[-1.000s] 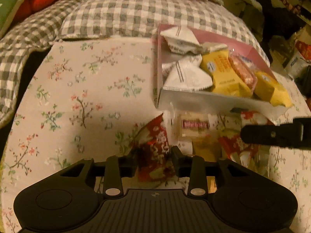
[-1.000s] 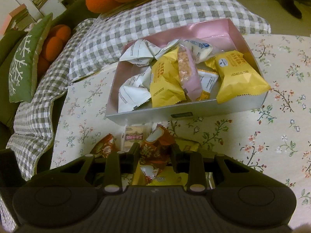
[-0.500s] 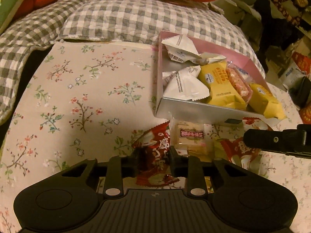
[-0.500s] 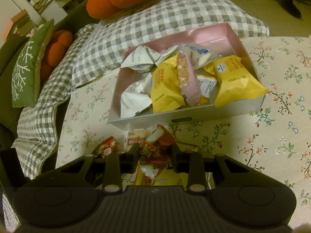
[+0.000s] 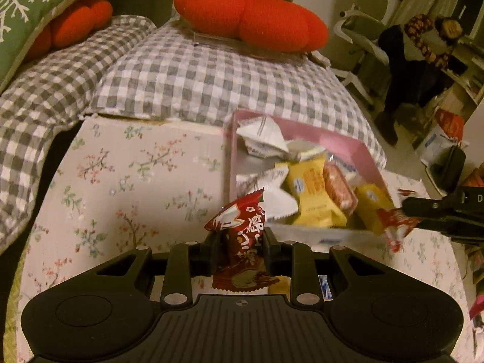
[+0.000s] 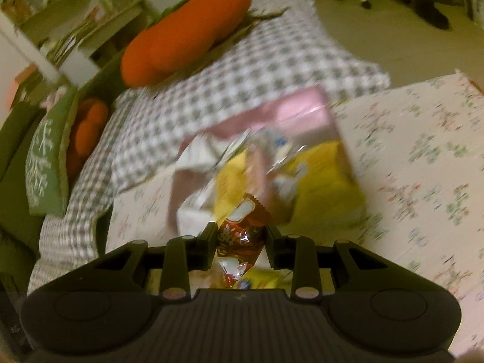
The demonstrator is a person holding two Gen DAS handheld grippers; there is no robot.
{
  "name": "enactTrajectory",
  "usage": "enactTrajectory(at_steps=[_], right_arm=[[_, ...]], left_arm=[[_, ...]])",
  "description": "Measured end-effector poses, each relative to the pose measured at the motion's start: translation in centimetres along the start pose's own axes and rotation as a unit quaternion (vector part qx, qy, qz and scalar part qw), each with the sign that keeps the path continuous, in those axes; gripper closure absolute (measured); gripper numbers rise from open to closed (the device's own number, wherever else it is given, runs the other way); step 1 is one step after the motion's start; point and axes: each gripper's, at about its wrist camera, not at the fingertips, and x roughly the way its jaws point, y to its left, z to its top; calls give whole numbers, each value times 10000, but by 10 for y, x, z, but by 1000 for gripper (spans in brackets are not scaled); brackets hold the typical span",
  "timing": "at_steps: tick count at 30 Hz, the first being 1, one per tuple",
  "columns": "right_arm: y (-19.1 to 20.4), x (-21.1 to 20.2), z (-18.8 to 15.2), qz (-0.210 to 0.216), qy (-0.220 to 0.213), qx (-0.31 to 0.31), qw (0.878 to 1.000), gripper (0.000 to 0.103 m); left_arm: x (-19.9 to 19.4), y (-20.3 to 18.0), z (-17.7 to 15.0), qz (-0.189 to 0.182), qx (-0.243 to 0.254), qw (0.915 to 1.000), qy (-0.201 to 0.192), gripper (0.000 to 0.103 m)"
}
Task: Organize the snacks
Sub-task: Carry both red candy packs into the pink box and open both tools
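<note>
Red foil snack packet (image 5: 242,242) is clamped upright in the left gripper (image 5: 239,249), clear of the floral cloth (image 5: 121,181) for transfer. The right gripper (image 6: 240,240) pinches a second red packet (image 6: 239,236). At one o'clock, the pink box (image 5: 332,145) holds yellow and white packets.

Orange plush cushion (image 5: 251,21) on checked quilt (image 5: 211,81) — behind, perhaps, an office chair (image 5: 363,39).

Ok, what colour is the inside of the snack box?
Pink inside the box, with a pale outer front wall. It shows best in the left wrist view.
</note>
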Motion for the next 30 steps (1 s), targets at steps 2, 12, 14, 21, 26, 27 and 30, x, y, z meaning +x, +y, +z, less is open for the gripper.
enactTrajectory(at_steps=[2, 12, 14, 21, 26, 27, 30], right_arm=[[-10, -3, 12, -87, -114, 95, 9999, 73], [-20, 19, 54, -658, -458, -242, 9965, 73], [-22, 24, 63, -753, -516, -358, 9952, 73], [-13, 59, 75, -1142, -458, -1065, 9867, 73], [-1, 78, 80, -1219, -309, -1466, 9812, 72], [-1, 79, 81, -1186, -322, -1430, 9821, 71], [-8, 73, 82, -973, -378, -1095, 9885, 70]], left_arm=[[4, -2, 8, -15, 5, 10000, -16, 77], [43, -38, 57, 53, 548, 9984, -117, 77], [53, -42, 64, 125, 673, 9976, -137, 77], [89, -43, 76, -21, 542, 9985, 30, 77], [102, -39, 77, -157, 461, 9987, 168, 74], [101, -36, 77, -205, 395, 9989, 158, 72], [94, -30, 77, -218, 294, 9993, 99, 66]])
